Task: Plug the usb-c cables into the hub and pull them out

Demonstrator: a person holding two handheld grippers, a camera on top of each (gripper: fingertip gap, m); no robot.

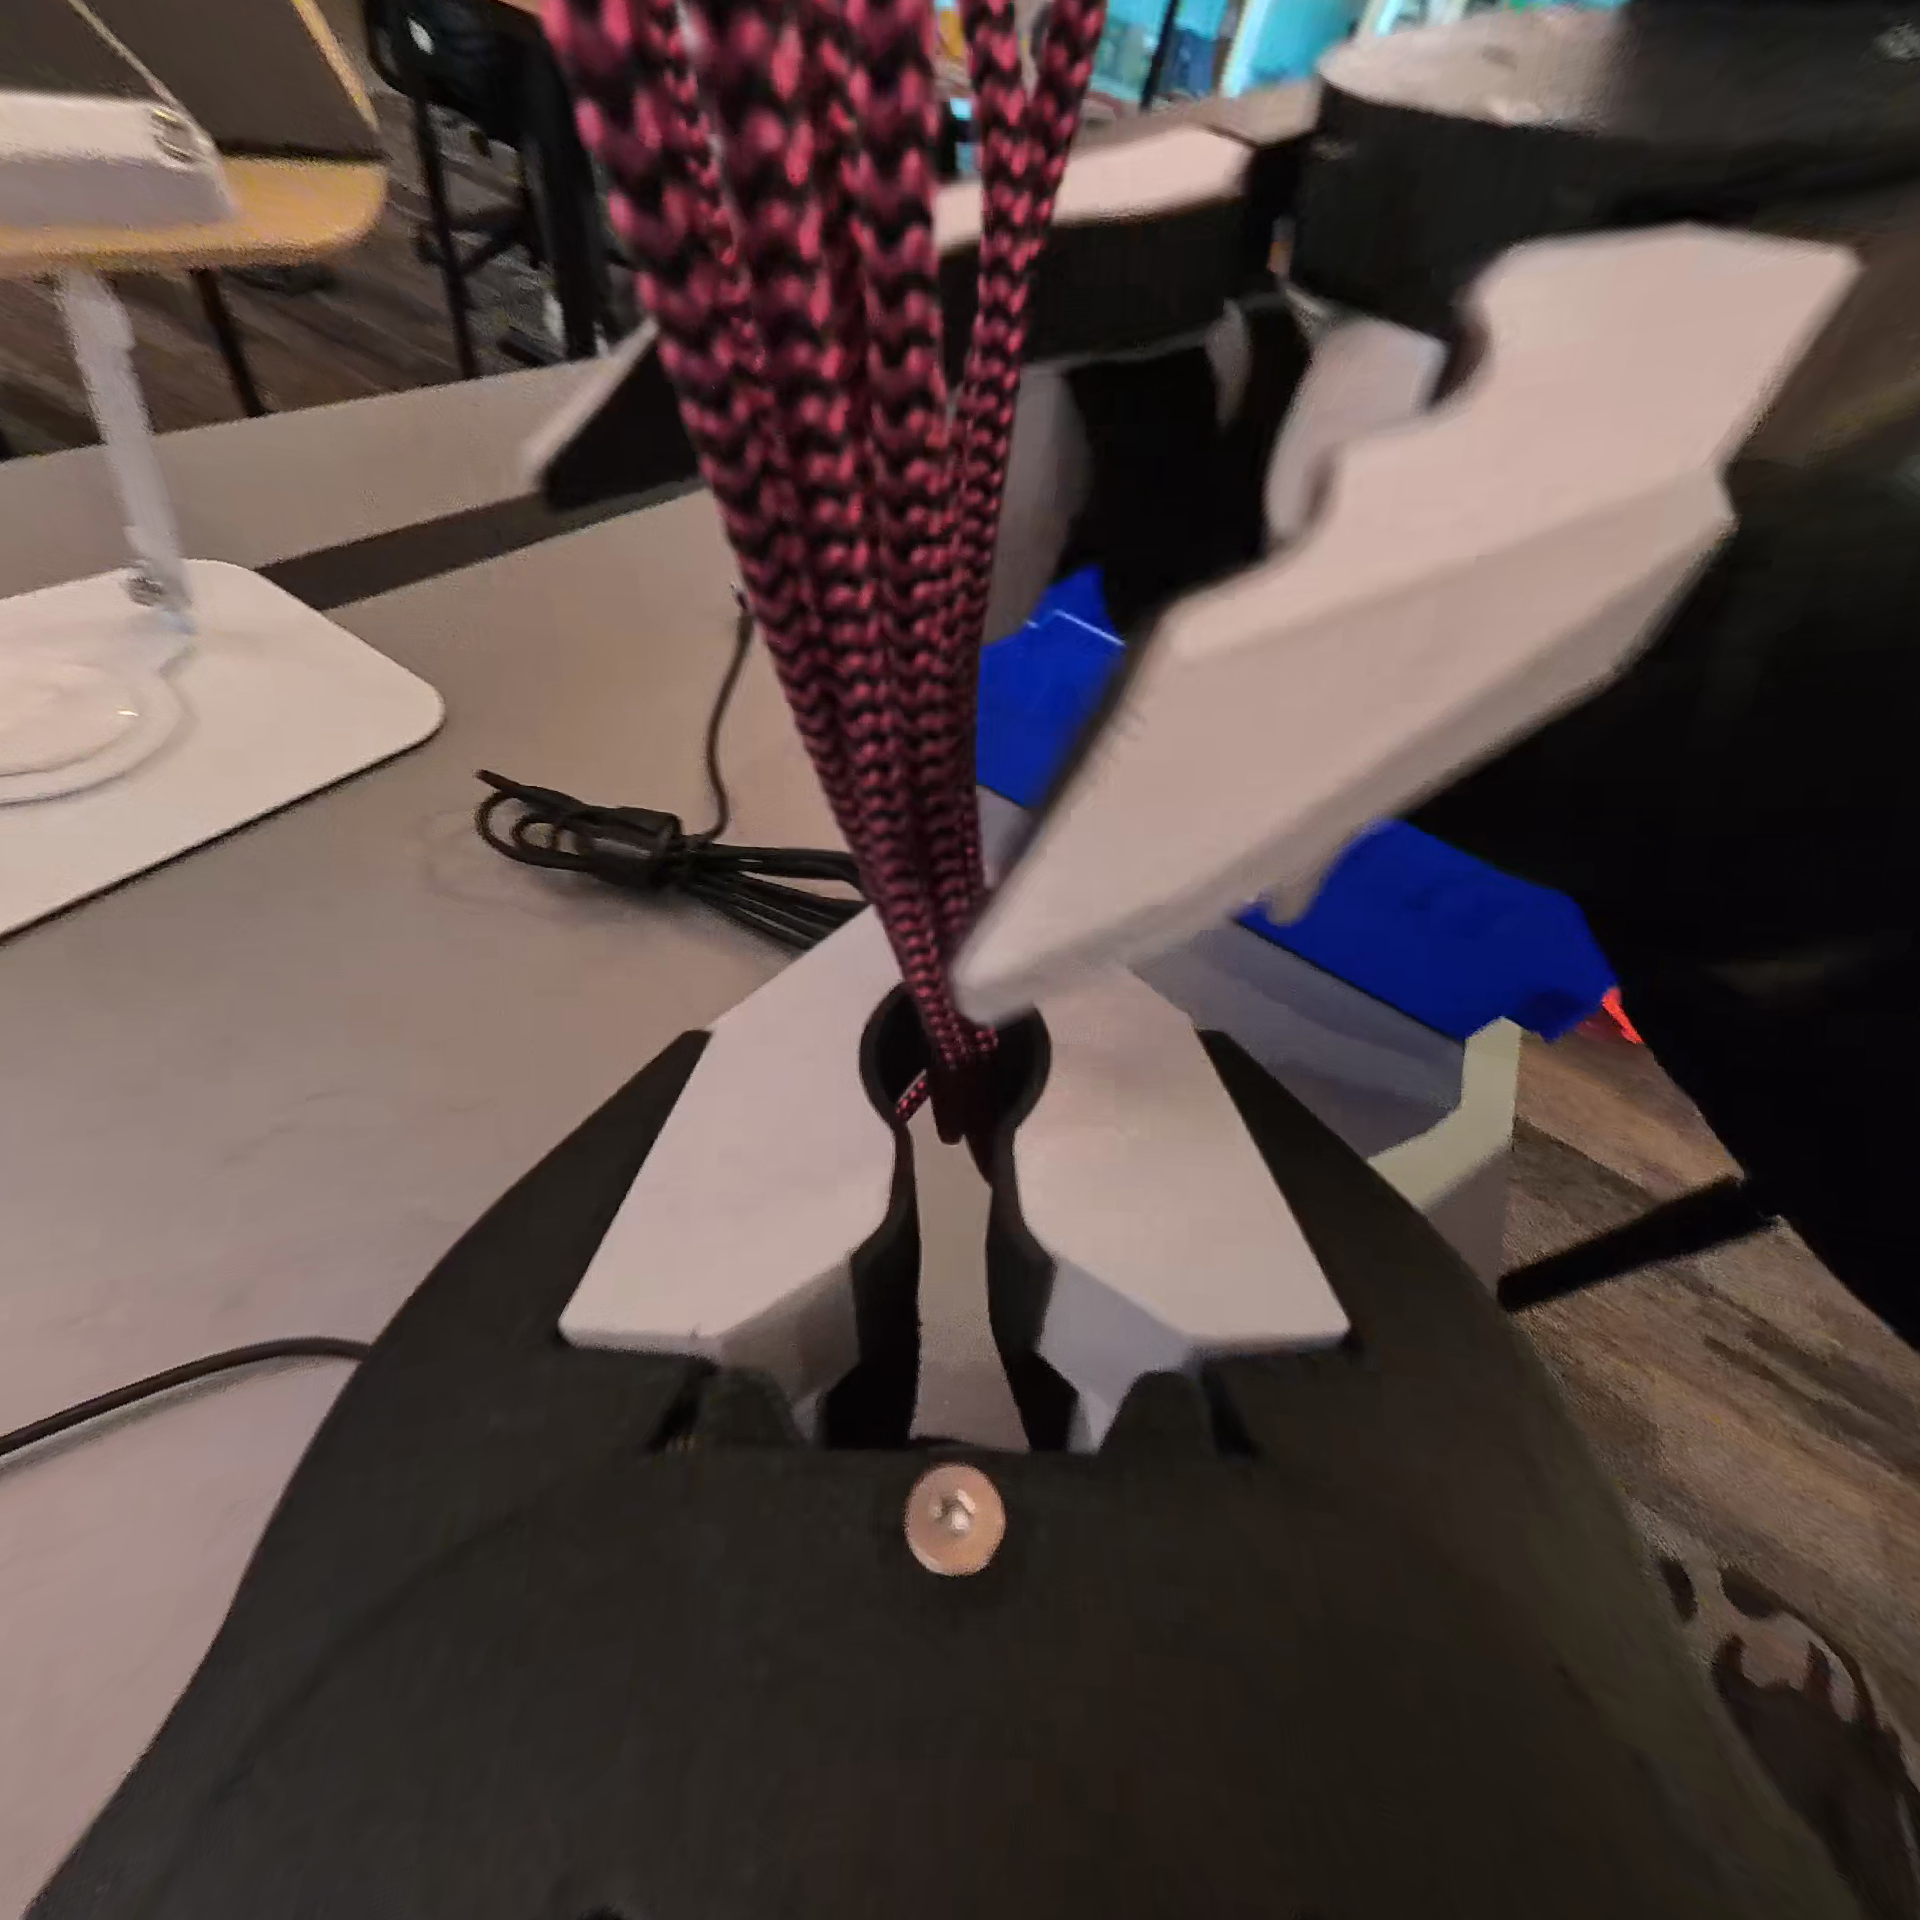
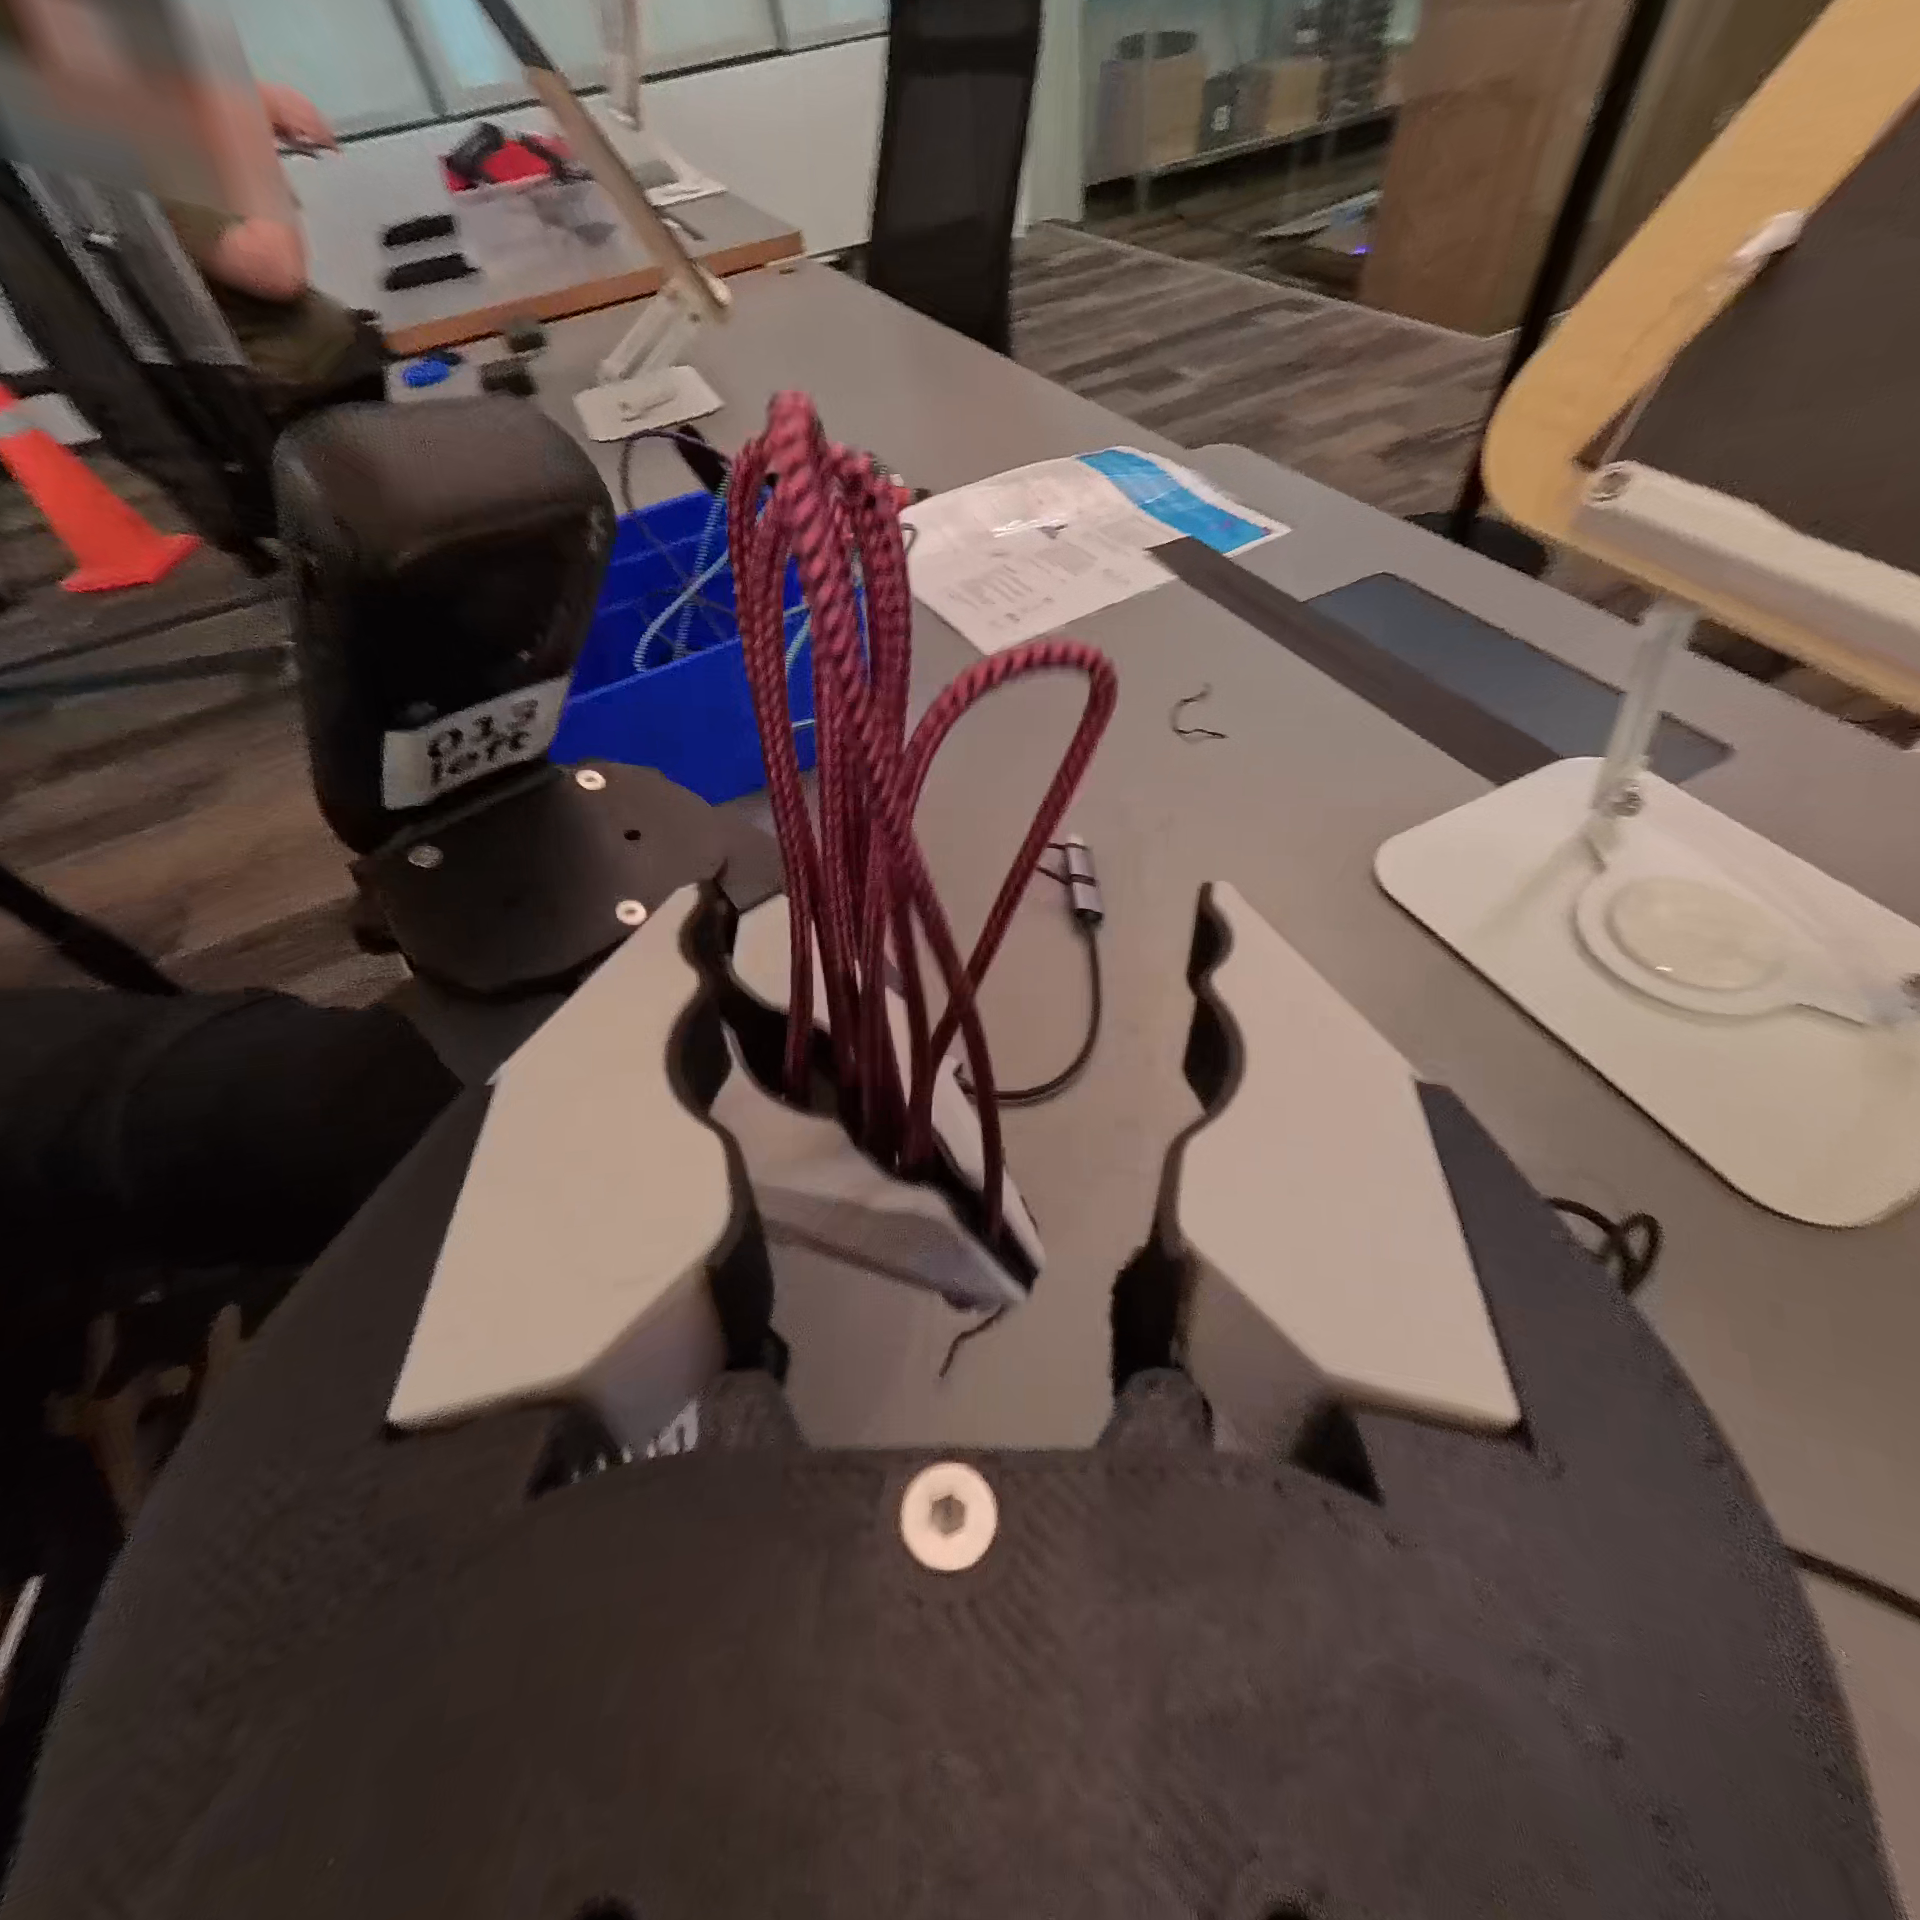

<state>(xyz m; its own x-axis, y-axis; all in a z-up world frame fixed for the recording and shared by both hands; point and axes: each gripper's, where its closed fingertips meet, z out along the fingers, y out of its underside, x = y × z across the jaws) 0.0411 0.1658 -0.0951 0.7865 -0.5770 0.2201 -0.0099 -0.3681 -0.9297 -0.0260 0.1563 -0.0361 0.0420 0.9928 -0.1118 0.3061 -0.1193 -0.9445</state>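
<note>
Grey table: blue bin behind braided cables.

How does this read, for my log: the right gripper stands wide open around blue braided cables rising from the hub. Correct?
Not quite: the braided cables are red and black, not blue, as the right wrist view shows. The rest holds: the right gripper stands wide open around them where they rise from the hub.
</note>
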